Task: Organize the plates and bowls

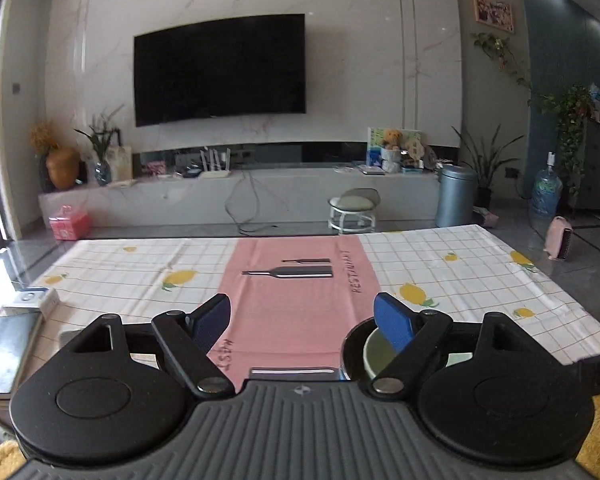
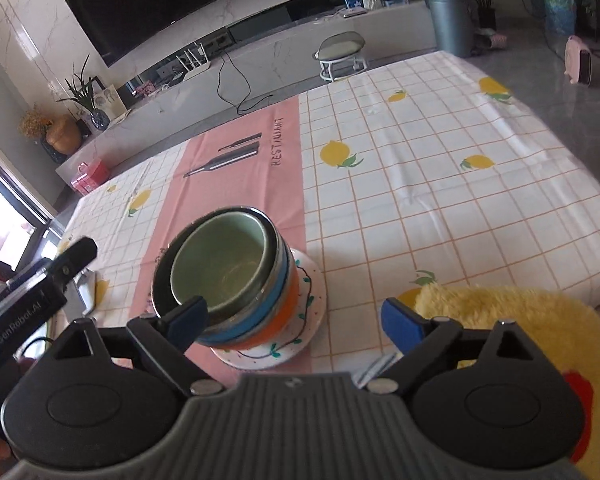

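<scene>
Left gripper [image 1: 302, 320]: jaws spread wide, nothing between the blue pads, only pink placemat [image 1: 296, 300] showing through the gap. Aimed across the table toward a wall-mounted television [image 1: 220, 68]. Right-hand pad overlapping the rim of the green bowl [image 1: 374, 350] in that view; contact not determinable.

Right gripper [image 2: 296, 320]: jaws likewise spread wide, gripping nothing. Left pad in front of the near rim of the bowl stack [image 2: 240, 280]; touching or merely just beside, not determinable. Right pad well clear of the stack, over the tablecloth [image 2: 440, 184].

Dishes: stack standing upright on a white plate [image 2: 308, 320] with painted vine pattern. Pale green bowl [image 2: 220, 268] nested innermost, inside a dark-rimmed bowl, with blue and orange bands visible below on the outside. Exact count of bowls not determinable. Plate resting on the near end of the pink placemat, partly over its right edge onto the lemon-print cloth.

Remainder of the cloth bare. Yellow plush item [image 2: 512, 320] at the near right corner of the table. Left gripper body visible at the left edge of the right wrist view, beside the stack.
</scene>
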Motion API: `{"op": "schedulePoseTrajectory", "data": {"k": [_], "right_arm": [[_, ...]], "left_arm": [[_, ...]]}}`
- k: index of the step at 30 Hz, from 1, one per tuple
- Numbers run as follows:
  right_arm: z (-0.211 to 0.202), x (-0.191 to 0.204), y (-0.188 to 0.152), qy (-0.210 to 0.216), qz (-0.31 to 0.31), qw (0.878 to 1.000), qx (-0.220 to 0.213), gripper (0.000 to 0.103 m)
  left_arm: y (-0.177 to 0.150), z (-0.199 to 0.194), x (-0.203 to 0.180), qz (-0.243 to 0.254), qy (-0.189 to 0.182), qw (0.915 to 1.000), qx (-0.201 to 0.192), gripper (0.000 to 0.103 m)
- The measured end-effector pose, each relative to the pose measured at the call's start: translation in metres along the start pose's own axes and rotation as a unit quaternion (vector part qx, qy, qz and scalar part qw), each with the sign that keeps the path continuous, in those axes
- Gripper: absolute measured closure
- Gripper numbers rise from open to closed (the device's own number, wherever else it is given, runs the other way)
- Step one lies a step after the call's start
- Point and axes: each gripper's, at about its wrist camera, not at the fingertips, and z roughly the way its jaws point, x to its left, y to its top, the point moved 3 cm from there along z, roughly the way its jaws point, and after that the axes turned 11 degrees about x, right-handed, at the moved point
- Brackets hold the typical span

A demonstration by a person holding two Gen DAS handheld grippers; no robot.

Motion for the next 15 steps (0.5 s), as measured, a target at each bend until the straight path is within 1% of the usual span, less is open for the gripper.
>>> {"op": "schedulePoseTrajectory", "data": {"k": [1, 2, 5, 6, 8, 10, 12, 15], "right_arm": [[-0.003, 0.003, -0.01, -0.012, -0.011, 1.0, -0.005, 0.011], [-0.004, 0.006, -0.018, -0.019, -0.023, 0.999, -0.009, 0.011], [-0.003, 0.012, -0.039, -0.031, -0.057, 0.998, -0.019, 0.011], [-0.003, 0.013, -0.047, -0.045, -0.062, 0.997, -0.023, 0.011], [-0.002, 0.017, -0.057, -0.069, -0.076, 0.994, -0.037, 0.011], [-0.003, 0.021, -0.067, -0.083, -0.097, 0.991, -0.047, 0.011], [-0.004, 0.022, -0.074, -0.091, -0.098, 0.989, -0.056, 0.011], [-0.005, 0.025, -0.078, -0.085, -0.101, 0.99, -0.055, 0.011]], "left_arm": [[-0.003, -0.004, -0.001, -0.006, 0.011, 0.9999, -0.002, 0.007], [-0.006, -0.007, -0.001, -0.009, 0.01, 0.9999, 0.0, 0.007], [-0.015, -0.012, -0.006, -0.006, -0.01, 0.9995, 0.028, 0.008], [-0.017, -0.013, -0.007, -0.002, -0.012, 0.9993, 0.036, 0.007], [-0.022, -0.016, -0.01, 0.002, -0.016, 0.999, 0.041, 0.007], [-0.027, -0.019, -0.012, 0.0, -0.027, 0.9985, 0.048, 0.008], [-0.03, -0.022, -0.013, -0.006, -0.034, 0.9977, 0.058, 0.007], [-0.035, -0.021, -0.016, -0.007, -0.043, 0.9963, 0.075, 0.008]]}}
